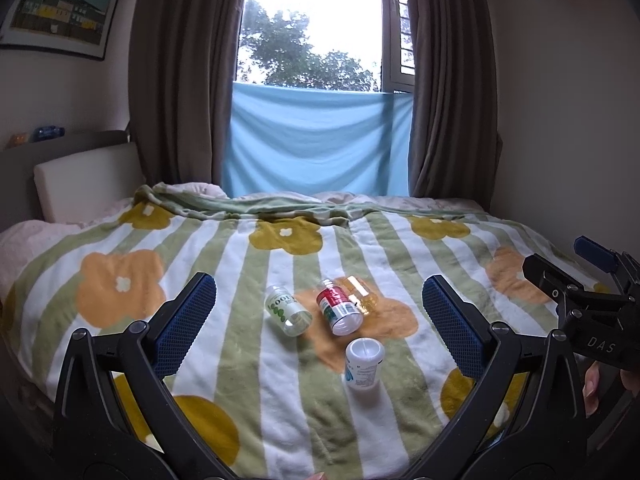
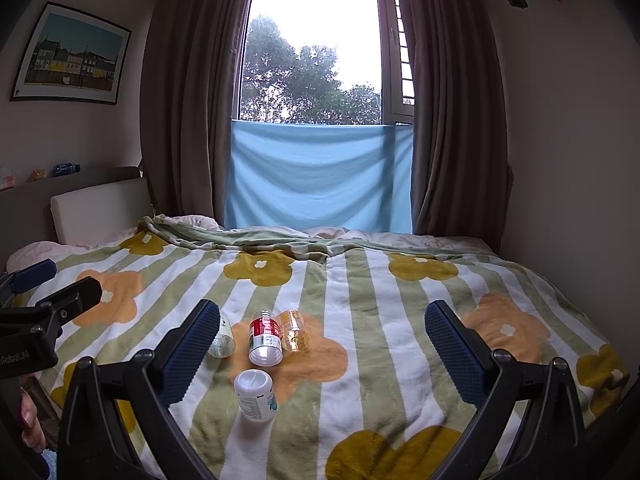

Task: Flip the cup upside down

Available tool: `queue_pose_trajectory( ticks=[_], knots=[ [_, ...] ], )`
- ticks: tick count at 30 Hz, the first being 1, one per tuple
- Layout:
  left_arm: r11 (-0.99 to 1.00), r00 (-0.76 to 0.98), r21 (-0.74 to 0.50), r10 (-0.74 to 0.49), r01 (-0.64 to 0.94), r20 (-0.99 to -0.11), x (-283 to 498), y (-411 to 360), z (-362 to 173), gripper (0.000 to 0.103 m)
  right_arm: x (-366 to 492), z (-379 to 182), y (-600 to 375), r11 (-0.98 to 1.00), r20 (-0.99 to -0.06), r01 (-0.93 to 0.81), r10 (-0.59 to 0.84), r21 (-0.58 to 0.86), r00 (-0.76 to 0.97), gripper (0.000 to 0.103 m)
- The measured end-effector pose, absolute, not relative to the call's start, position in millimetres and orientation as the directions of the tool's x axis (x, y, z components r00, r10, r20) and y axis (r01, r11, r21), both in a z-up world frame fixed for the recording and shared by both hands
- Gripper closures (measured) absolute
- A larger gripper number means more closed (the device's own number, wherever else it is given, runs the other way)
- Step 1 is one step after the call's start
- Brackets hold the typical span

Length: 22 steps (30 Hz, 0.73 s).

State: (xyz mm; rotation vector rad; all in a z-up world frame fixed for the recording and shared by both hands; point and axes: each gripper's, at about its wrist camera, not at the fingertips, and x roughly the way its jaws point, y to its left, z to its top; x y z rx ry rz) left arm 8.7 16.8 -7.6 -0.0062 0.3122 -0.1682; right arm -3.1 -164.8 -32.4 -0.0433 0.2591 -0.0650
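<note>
Jaws spread, white cup between, untouched.

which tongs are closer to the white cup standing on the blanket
Left, though only slightly, judging by the views. The white cup sits between the open left tongs, just ahead of their pads. For the right tongs, it lies off toward their left finger.

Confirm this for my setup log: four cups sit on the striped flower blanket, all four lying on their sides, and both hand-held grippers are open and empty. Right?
Not quite. Only three lie on their sides: the green-print cup, the red cup and the amber cup. The white cup stands on end, as the left wrist view shows. The blanket and the open, empty left hand-held gripper and right hand-held gripper are as you say.
</note>
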Motion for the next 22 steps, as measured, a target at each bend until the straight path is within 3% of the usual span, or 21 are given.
queue_pose_trajectory(
  ticks=[22],
  knots=[
    [0.985, 0.948, -0.062, -0.173, 0.162, -0.268, 3.3, 14.2, -6.2, 0.000, -3.6, -31.8, -165.2, 0.997, -0.255, 0.059, -0.070, -0.049, 0.965, 0.000]
  ],
)
